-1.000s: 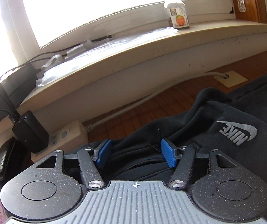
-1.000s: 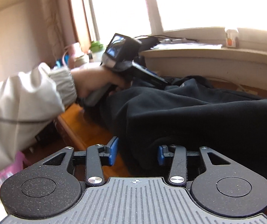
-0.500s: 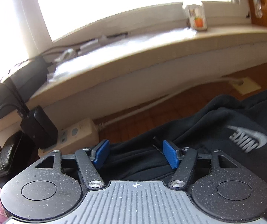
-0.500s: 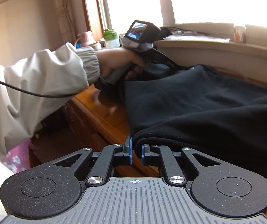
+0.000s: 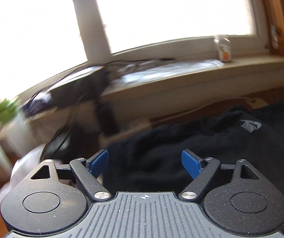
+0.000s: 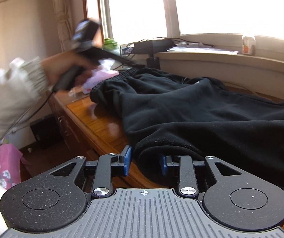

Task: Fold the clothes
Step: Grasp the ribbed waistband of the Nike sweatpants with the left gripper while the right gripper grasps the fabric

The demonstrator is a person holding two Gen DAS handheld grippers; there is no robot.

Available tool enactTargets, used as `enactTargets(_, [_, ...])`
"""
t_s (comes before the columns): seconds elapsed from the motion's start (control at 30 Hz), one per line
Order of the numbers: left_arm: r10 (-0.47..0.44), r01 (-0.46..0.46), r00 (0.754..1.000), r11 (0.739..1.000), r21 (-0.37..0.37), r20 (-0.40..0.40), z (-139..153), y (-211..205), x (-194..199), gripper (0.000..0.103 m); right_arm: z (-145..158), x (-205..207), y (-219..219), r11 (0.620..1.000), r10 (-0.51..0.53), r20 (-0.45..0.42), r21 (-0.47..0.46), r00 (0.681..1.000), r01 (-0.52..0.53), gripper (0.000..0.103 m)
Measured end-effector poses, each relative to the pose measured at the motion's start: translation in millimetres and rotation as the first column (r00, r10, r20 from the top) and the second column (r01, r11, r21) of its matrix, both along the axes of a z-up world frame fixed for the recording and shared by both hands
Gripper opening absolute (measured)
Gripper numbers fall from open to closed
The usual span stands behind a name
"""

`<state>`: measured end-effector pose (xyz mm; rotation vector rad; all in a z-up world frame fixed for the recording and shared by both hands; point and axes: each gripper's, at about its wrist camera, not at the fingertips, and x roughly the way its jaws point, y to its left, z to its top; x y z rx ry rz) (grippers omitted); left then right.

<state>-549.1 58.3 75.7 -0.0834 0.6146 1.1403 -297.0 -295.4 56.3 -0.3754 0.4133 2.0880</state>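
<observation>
A black Nike garment (image 6: 201,115) lies spread on a wooden desk (image 6: 94,119) under the window; its white logo (image 5: 250,126) shows in the left wrist view. My left gripper (image 5: 145,163) is open and raised above the garment's (image 5: 161,154) ribbed end, holding nothing; it shows blurred in the right wrist view (image 6: 86,39), held in a hand with a white sleeve. My right gripper (image 6: 145,163) is open at the desk's near edge, with a fold of the garment's near edge lying between its blue pads.
A windowsill (image 6: 221,55) runs behind the desk with a small bottle (image 6: 248,44), papers and cables. A dark box (image 6: 152,44), a green-lidded cup (image 6: 110,43) and a pink item (image 6: 100,77) sit at the desk's far left. Drawers (image 6: 66,127) are below.
My left gripper has lifted up and back from the garment and opened wider. My right gripper, shut on the garment's edge half a second ago, has opened.
</observation>
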Motion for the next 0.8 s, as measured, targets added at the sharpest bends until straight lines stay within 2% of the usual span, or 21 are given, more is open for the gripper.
enactTargets(0.13, [0.131,-0.129,0.986,0.991,-0.024,0.1,-11.3,-28.4,-55.7,0.085,-2.3,2.7,3.0,1.0,-0.01,-0.022,-0.006,1.0,0.01,0.032])
enactTargets(0.2, [0.141,-0.128,0.971,0.989,-0.076,0.195,-15.7,-27.5,-70.5,0.085,-1.9,4.3,2.8,1.0,-0.014,-0.023,-0.003,1.0,0.014,0.032])
enactTargets(0.27, [0.143,-0.123,0.959,0.988,-0.098,0.246,-14.5,-21.6,-74.4,0.085,0.2,5.9,4.6,1.0,-0.018,-0.029,-0.003,0.999,0.018,0.031])
enactTargets(0.37, [0.121,-0.099,0.963,0.99,-0.1,0.239,-16.2,-18.3,-69.9,0.073,4.6,8.0,7.8,1.0,-0.031,-0.038,-0.004,0.999,0.031,0.031])
enactTargets(0.4, [0.11,-0.086,0.964,0.991,-0.106,0.241,-18.6,-16.5,-67.3,0.062,6.3,8.9,8.3,0.999,-0.033,-0.043,-0.004,0.999,0.032,0.03])
enactTargets(0.43, [0.099,-0.072,0.964,0.991,-0.114,0.246,-21.3,-15.1,-65.2,0.055,8.2,10.2,8.1,1.0,-0.03,-0.052,-0.002,0.998,0.03,0.027])
enactTargets(0.47, [0.092,-0.061,0.962,0.99,-0.126,0.257,-24.8,-15.4,-64.4,0.046,10.0,11.8,7.6,1.0,-0.026,-0.063,-0.002,0.998,0.026,0.016])
enactTargets(0.53, [0.106,-0.085,0.967,0.991,-0.102,0.232,-30.2,-17.9,-63.5,0.036,13.3,15.5,6.1,1.0,-0.016,-0.088,-0.001,0.996,0.016,0.011])
enactTargets(0.57, [0.12,-0.104,0.97,0.991,-0.082,0.213,-31.7,-19.5,-64.0,0.011,14.3,17.5,4.3,1.0,-0.001,-0.102,-0.009,0.995,0.0,0.01])
enactTargets(0.63, [0.167,-0.161,0.965,0.986,-0.048,0.202,-28.6,-18.4,-72.9,0.011,15.8,19.2,-0.5,0.999,0.031,-0.118,-0.025,0.993,-0.034,0.009])
enactTargets(0.7, [0.177,-0.171,0.963,0.984,-0.045,0.202,-24.6,-17.3,-78.9,0.011,16.6,19.3,-7.9,0.997,0.06,-0.137,-0.045,0.989,-0.067,0.009])
enactTargets(0.8, [0.164,-0.161,0.975,0.986,-0.037,0.148,-26.2,-21.0,-76.4,0.013,8.7,16.4,-13.9,0.993,0.078,-0.104,-0.076,0.991,-0.086,0.009])
